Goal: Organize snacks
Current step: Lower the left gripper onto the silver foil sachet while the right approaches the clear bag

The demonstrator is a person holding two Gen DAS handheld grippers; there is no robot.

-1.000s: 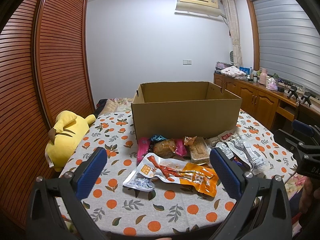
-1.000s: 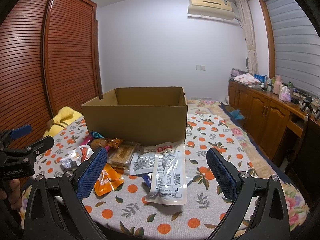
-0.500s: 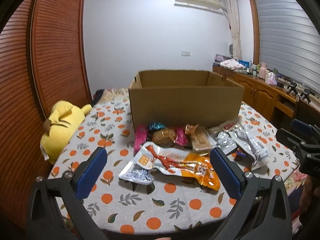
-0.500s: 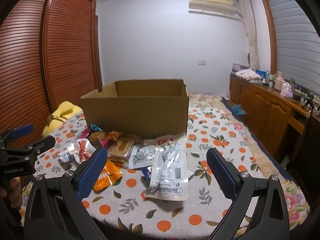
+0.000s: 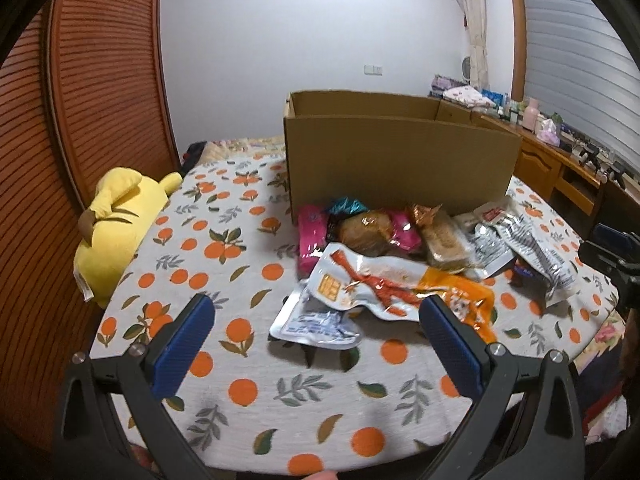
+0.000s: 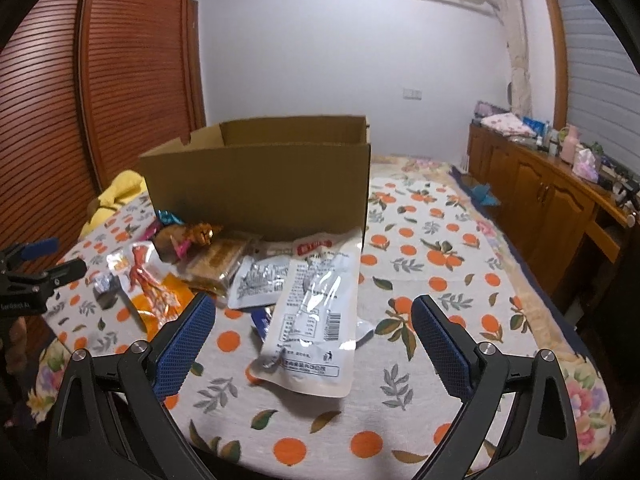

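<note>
Task looks barely begun. The cardboard box (image 5: 400, 160) stands open on the far half of the bed (image 5: 248, 376), which is covered with an orange-print cloth; its inside is mostly hidden from both views, so I cannot tell whether anything is in it yet. All visible snacks lie loose on the cloth against the box's near wall.

Pile, by the left view: pink packet (image 5: 312, 236) at the left end, brown foil-wrapped snack (image 5: 366, 230) behind it, biscuit pack (image 5: 446, 246) to the right, orange chicken-feet pouch (image 5: 396, 286) in front, small silver sachet (image 5: 316, 324) nearest the near edge. Toward the right edge, silver pouches, the largest a clear-windowed white pouch (image 6: 316, 312).

Left tongs (image 5: 316, 352): spread wide, nothing between them, low over the near edge. The silver sachet and the orange pouch lie just ahead, between the two fingers' lines.

Right tongs (image 6: 312, 344): also spread wide and empty. The white pouch lies directly ahead, its near end between the fingers; contact not evident.

A yellow plush toy (image 5: 116, 224) sits at the bed's left edge, apart from the snacks.

Left to do, as judged: every visible packet into the box.
</note>
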